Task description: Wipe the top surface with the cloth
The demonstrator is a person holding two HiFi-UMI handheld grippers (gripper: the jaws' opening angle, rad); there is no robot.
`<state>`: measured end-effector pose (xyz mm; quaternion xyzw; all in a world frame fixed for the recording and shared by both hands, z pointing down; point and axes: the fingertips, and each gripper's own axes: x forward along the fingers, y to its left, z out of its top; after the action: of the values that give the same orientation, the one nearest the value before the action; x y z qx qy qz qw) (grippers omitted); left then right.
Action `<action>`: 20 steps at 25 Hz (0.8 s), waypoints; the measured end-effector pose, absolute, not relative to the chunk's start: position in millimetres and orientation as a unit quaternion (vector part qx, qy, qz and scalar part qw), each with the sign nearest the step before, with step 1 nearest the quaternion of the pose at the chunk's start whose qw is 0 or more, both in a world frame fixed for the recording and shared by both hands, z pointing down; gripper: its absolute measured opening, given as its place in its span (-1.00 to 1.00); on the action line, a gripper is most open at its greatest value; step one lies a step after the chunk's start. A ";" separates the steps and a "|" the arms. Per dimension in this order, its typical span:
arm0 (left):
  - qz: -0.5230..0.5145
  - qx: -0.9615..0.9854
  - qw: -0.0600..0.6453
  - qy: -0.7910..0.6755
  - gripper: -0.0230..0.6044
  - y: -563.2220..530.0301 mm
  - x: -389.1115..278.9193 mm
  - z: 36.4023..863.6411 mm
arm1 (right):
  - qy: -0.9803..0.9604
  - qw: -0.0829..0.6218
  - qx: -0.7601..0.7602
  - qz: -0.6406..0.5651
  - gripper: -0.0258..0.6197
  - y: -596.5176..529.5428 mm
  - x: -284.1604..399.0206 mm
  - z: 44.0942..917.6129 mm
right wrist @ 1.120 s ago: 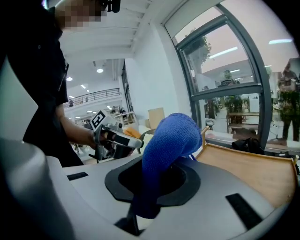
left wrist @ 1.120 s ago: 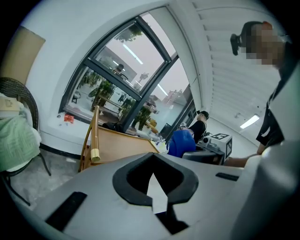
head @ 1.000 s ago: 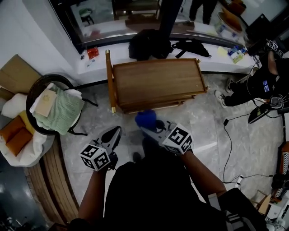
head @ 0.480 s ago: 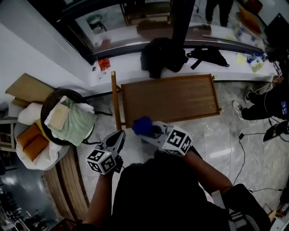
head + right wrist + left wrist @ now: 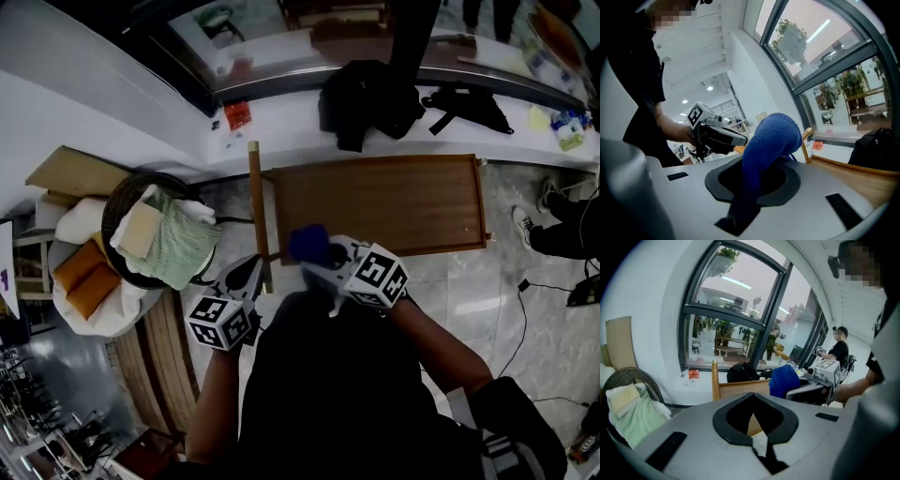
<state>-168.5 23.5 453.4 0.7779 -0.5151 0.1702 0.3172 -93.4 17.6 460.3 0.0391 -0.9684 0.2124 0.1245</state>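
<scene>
The blue cloth (image 5: 307,244) is held in the right gripper (image 5: 323,255), whose jaws are closed on it. In the right gripper view the cloth (image 5: 771,136) is seen to rise out of the closed jaws of this gripper (image 5: 757,171) and to fold over at its upper end. In the head view the cloth is found at the near edge of the wooden top (image 5: 384,199), close to its left corner; whether it touches the wood cannot be told. The left gripper (image 5: 246,276) is kept lower and to the left, just beside the upright wooden post (image 5: 255,202) at the left end of the top. In the left gripper view its jaws (image 5: 753,401) are seen brought together, and nothing is held between them. A round basket (image 5: 117,202) with a green cloth (image 5: 178,246) is placed on the floor to the left. A black bag (image 5: 366,89) is laid on the white ledge (image 5: 281,117) behind the top.
</scene>
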 end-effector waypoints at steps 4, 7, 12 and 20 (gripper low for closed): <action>0.216 0.791 0.276 -0.502 -0.90 6.7 -181.4 458.5 | -0.965 0.142 0.060 0.213 -0.74 -5.9 -109.9 472.5; 0.203 0.800 0.285 -0.487 -0.90 -8.3 -187.9 463.9 | -0.957 0.161 0.080 0.228 -0.74 -21.4 -119.2 487.0; 0.194 0.818 0.279 -0.464 -0.90 -36.2 -201.1 472.7 | -0.936 0.180 0.142 0.268 -0.73 -57.1 -127.0 512.4; 0.150 0.813 0.367 -0.427 -0.90 -47.9 -195.4 497.7 | -0.920 0.218 0.172 0.275 -0.74 -104.6 -156.6 556.2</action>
<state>-195.4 -47.9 497.7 0.8128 -0.4271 0.1496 0.3669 -156.6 -104.6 556.2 0.1722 -0.9203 0.2751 0.2183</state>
